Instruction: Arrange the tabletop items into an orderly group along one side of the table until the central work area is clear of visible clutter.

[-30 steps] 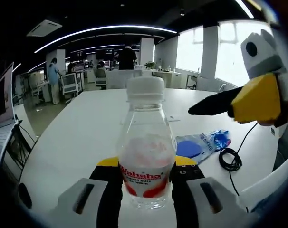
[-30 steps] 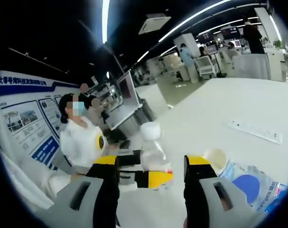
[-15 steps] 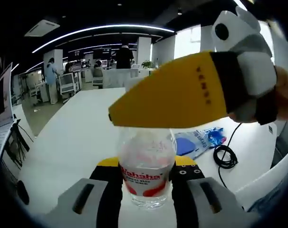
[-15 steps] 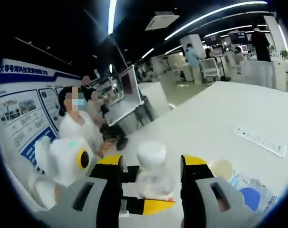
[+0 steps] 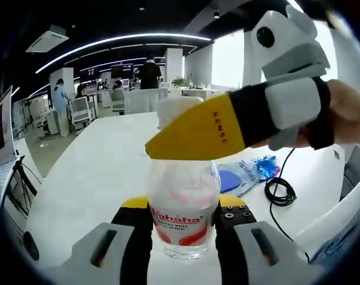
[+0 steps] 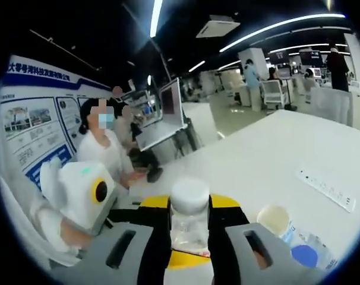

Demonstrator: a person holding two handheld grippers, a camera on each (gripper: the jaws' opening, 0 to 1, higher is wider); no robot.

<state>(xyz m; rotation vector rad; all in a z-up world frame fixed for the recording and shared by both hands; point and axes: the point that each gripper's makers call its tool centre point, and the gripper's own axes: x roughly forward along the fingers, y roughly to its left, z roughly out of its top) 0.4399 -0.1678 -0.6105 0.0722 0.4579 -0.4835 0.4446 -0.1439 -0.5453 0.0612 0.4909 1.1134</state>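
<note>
The left tool [image 5: 183, 222] grips a water bottle [image 5: 183, 202] upright over the white tabletop [image 5: 97, 172]. The right tool [image 6: 189, 228] seems clamped at its cap [image 6: 189, 194]; hold the body steady, squeeze gently.

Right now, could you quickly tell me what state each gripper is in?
Left gripper: shut on the water bottle, around its lower body.
Right gripper: shut on the same water bottle, just below its white cap.
</note>
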